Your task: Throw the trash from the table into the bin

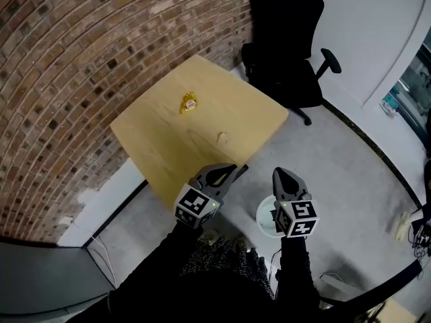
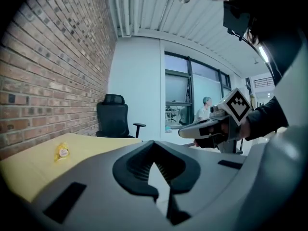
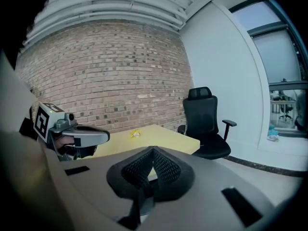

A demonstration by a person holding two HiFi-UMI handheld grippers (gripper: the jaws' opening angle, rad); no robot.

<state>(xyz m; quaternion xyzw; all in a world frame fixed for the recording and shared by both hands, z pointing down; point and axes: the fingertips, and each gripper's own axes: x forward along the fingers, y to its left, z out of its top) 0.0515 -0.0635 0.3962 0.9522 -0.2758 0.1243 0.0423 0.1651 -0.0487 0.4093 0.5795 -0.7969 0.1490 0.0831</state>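
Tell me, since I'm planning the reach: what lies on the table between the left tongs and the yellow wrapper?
A small pale scrap on the otherwise bare table, roughly midway to the yellow wrapper; only the head view shows it.

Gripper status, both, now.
Left gripper: jaws closed, holding nothing.
Right gripper: jaws closed, holding nothing.

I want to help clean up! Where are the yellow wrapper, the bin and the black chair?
yellow wrapper [image 1: 188, 103]: head view, its middle.
bin [image 1: 260, 217]: head view, left rim.
black chair [image 1: 286, 25]: head view, backrest.
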